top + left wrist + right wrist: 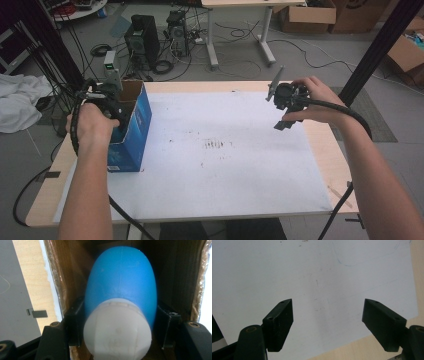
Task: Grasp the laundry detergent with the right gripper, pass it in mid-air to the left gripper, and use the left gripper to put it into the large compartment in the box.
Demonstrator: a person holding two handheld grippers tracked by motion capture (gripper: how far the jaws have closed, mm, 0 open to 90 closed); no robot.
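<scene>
Hands of a person hold two grippers above a white sheet (225,165) on the tabletop (327,145). At the open blue cardboard box (134,125), the left gripper (120,322) reaches inside, its jaws pressed against both sides of a blue bottle with a white cap (121,287) that fills the space directly ahead of it. Well apart, the right gripper (337,325) hangs over bare sheet, jaws spread wide with nothing between them.

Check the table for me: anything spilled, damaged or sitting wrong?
Nothing looks spilled or broken. The white sheet carries scattered dark specks and scuff marks near its middle. The open blue cardboard box stands upright at the table's left edge, with the blue-and-white egg-shaped object held inside it.
</scene>
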